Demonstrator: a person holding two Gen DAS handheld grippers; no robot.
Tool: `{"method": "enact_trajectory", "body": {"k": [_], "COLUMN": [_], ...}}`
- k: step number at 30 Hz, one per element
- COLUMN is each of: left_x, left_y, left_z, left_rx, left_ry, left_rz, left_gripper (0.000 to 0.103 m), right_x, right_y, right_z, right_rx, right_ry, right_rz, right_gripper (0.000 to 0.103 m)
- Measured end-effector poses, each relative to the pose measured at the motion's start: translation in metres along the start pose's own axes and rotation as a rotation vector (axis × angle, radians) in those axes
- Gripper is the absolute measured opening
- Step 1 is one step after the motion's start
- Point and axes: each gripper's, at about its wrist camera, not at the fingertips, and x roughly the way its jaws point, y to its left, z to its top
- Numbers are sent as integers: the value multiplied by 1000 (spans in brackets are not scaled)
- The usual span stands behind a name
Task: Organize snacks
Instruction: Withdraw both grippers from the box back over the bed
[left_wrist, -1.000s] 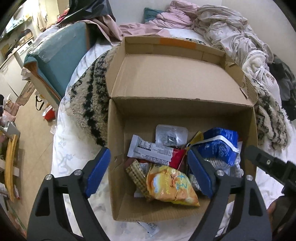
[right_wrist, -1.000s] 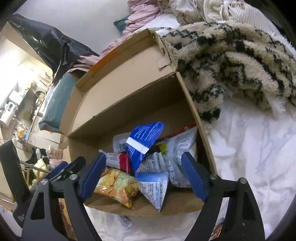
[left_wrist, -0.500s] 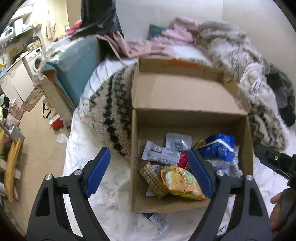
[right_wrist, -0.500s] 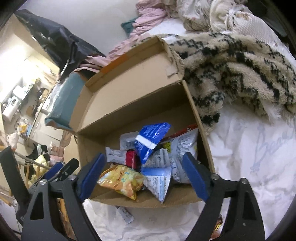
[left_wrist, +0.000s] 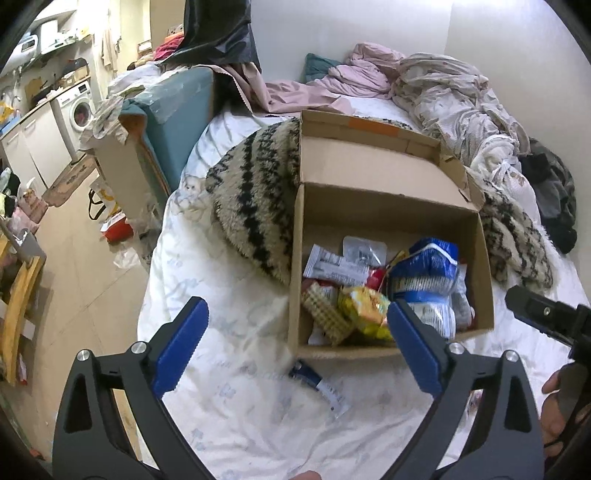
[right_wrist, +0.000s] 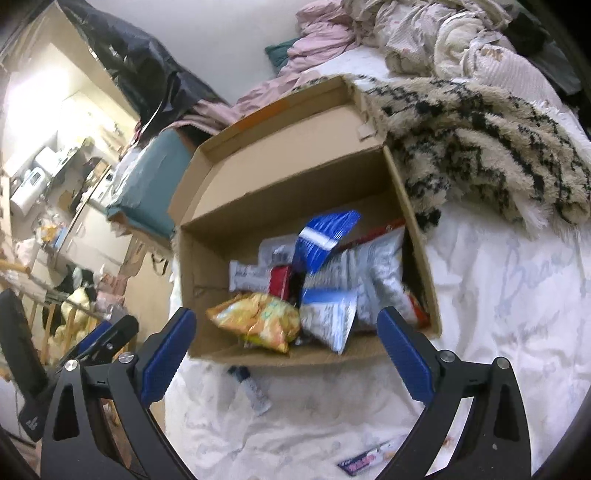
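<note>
An open cardboard box (left_wrist: 301, 258) (right_wrist: 417, 236) sits on a white bed sheet. It holds several snacks: a yellow chip bag (left_wrist: 364, 312) (right_wrist: 258, 319), a blue bag (left_wrist: 428, 262) (right_wrist: 325, 240), a white bar (left_wrist: 332, 264) and a waffle pack (left_wrist: 325, 314). A small blue-and-white packet (left_wrist: 319, 384) (right_wrist: 251, 387) lies on the sheet in front of the box. My left gripper (left_wrist: 295, 345) is open and empty, above the sheet before the box. My right gripper (right_wrist: 284, 354) is open and empty, in front of the box.
A furry patterned blanket (left_wrist: 255, 199) (right_wrist: 480, 140) lies behind and beside the box. Crumpled bedding (left_wrist: 443, 92) is piled at the far end. Another small packet (right_wrist: 365, 458) lies on the sheet near me. The bed's left edge drops to the floor (left_wrist: 74, 266).
Both grippers have pulled back and up from the box, so it looks smaller and farther. The packet on the sheet has come into fuller view. Both stay open.
</note>
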Motion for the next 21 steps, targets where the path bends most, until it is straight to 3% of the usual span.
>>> {"method": "enact_trajectory", "body": {"k": [5,21], "left_x": [-14,-26], "left_y": [7,15], "left_z": [-14,-60], "left_rx": [6,-11], "left_ry": [-2,73], "left_rz": [60,26], "left_gripper": [96,96], "right_x": [-12,-29], "right_y": [-2,-13], "right_z": [-17,-66], "right_rx": [20,85], "right_ry": [6,67], "right_rz": [0,-5], "right_gripper": [100,100]}}
